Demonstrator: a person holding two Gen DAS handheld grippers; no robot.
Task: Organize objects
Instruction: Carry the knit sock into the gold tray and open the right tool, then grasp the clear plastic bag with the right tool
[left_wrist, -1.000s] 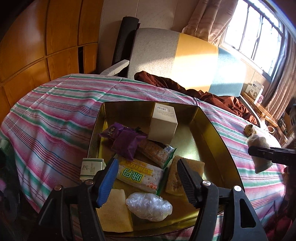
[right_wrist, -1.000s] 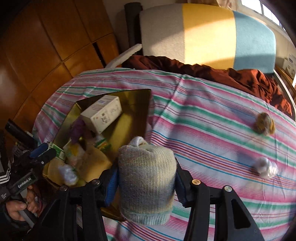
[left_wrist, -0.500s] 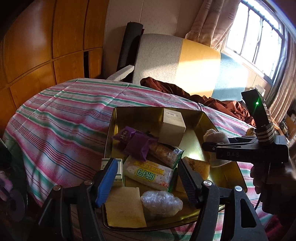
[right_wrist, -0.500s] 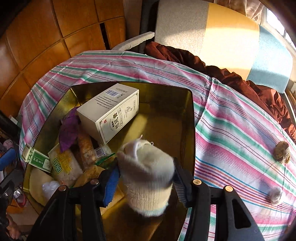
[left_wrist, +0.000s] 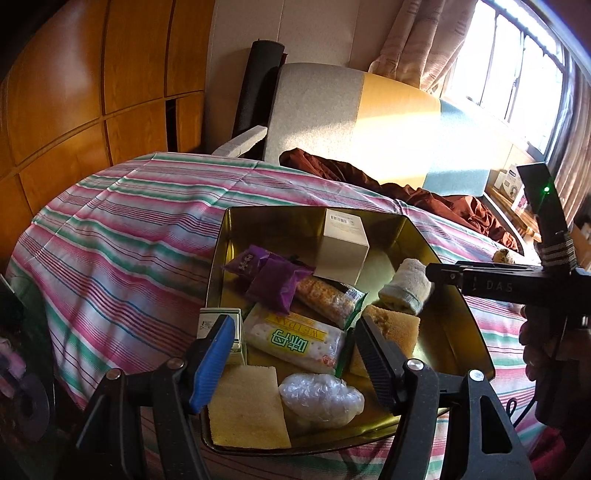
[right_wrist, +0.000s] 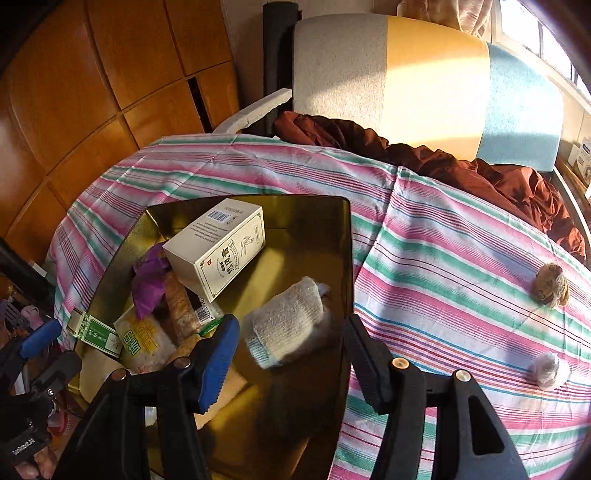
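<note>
A rolled pale knitted sock (right_wrist: 286, 325) lies tilted and blurred inside the gold metal tray (right_wrist: 347, 258), at its right side. My right gripper (right_wrist: 289, 323) hangs just above the sock. Its jaws are opening, and neither pad touches the sock between them. In the left wrist view the sock (left_wrist: 404, 286) rests by the tray's right wall (left_wrist: 458, 302), under the right gripper's black finger (left_wrist: 480, 282). My left gripper (left_wrist: 293, 325) hovers open over the tray's near end with nothing gripped.
The tray also holds a white box (left_wrist: 343, 243), purple packets (left_wrist: 273, 277), a cracker pack (left_wrist: 295, 341), yellow sponges (left_wrist: 247, 406) and a plastic-wrapped ball (left_wrist: 319, 397). A brown lump (right_wrist: 550, 286) and a white wad (right_wrist: 548, 369) lie on the striped cloth (right_wrist: 443, 277).
The right gripper carried the sock from over the cloth to above the tray, then its jaws spread and the sock dropped out of them. The left gripper stayed put.
</note>
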